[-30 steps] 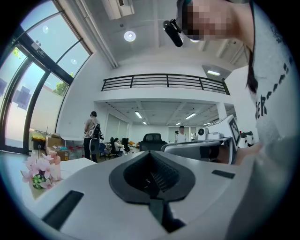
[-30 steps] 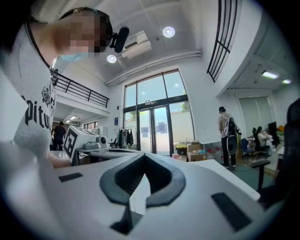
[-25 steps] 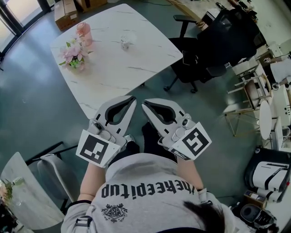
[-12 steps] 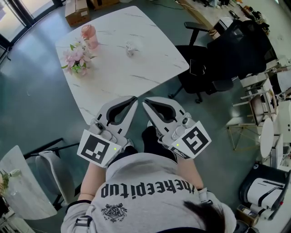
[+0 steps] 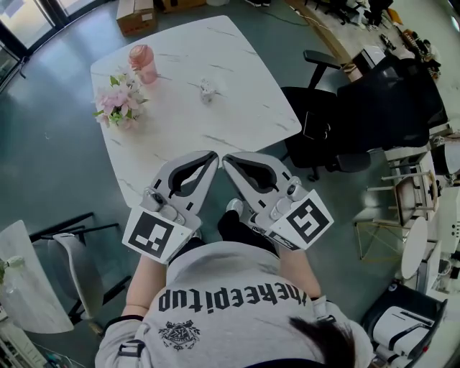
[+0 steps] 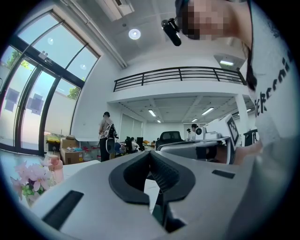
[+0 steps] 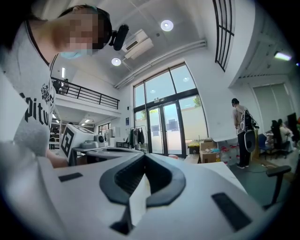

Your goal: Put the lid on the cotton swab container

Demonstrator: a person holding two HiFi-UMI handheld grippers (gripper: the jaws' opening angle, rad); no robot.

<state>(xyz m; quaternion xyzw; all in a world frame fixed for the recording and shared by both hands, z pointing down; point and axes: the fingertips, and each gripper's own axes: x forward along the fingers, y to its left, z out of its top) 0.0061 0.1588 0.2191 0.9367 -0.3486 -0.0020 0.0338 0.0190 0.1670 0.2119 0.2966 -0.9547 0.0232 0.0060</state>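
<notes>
A small clear cotton swab container (image 5: 208, 90) stands on the white marble table (image 5: 237, 108), too small to make out its lid. Both grippers are held close to the person's body, well short of the table's near edge. My left gripper (image 5: 213, 154) is shut with nothing between its jaws, and its closed jaws (image 6: 151, 153) fill the left gripper view. My right gripper (image 5: 226, 159) is also shut and empty, with its jaws (image 7: 144, 156) pressed together. The two tips almost touch each other.
Pink flowers (image 5: 118, 104) and a pink bottle (image 5: 141, 63) stand at the table's left side. A black office chair (image 5: 320, 126) is to the table's right, cardboard boxes (image 5: 136, 12) beyond it, and a white chair (image 5: 43, 284) at lower left. A person (image 7: 241, 133) stands far off.
The head view has shifted, so the table sits a little lower and further right in the picture. Both grippers stay shut in the same place before the body.
</notes>
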